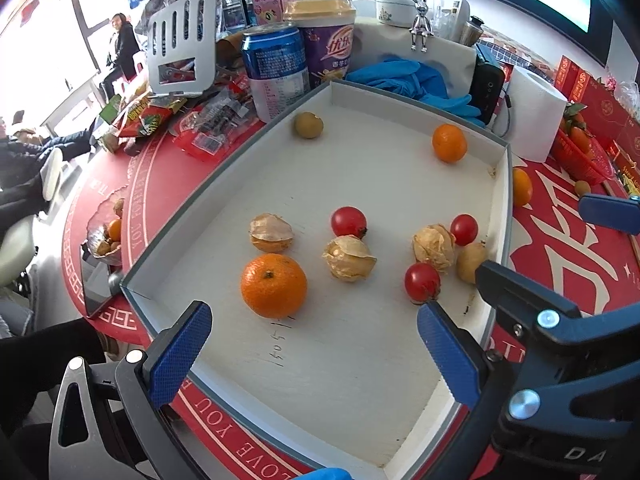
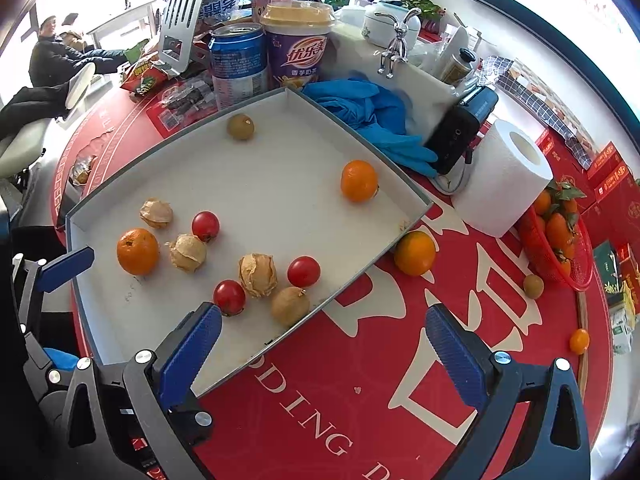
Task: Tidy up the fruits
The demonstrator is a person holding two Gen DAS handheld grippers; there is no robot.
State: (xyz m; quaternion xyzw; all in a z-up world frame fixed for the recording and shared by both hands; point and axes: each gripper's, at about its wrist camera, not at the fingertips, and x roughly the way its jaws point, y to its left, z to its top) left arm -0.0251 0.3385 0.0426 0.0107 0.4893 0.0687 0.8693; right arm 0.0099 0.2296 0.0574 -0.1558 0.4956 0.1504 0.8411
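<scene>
White tray [image 1: 502, 184]: two mandarins [image 1: 274, 285], three cherry tomatoes [image 1: 348, 221], three husked physalis [image 1: 349, 258], two longans [image 1: 308, 124] are held loose.

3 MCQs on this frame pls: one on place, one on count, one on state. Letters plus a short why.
1. Where is the mandarin nearest the white tray?
A. In the tray's centre
B. On the red tablecloth just outside the tray's corner
C. In the red basket

2. How many red cherry tomatoes lie in the tray?
A. One
B. Five
C. Three

3. What state are the jaws of the right gripper in?
A. Open, holding nothing
B. Shut on a tomato
C. Shut on a husked fruit

Answers:
1 B: it sits on the red tablecloth by the tray's outer corner, outside the wall.
2 C: three show, at and.
3 A: the blue pads stand wide apart with only cloth and the tray edge between them; the left gripper is open too.
</scene>
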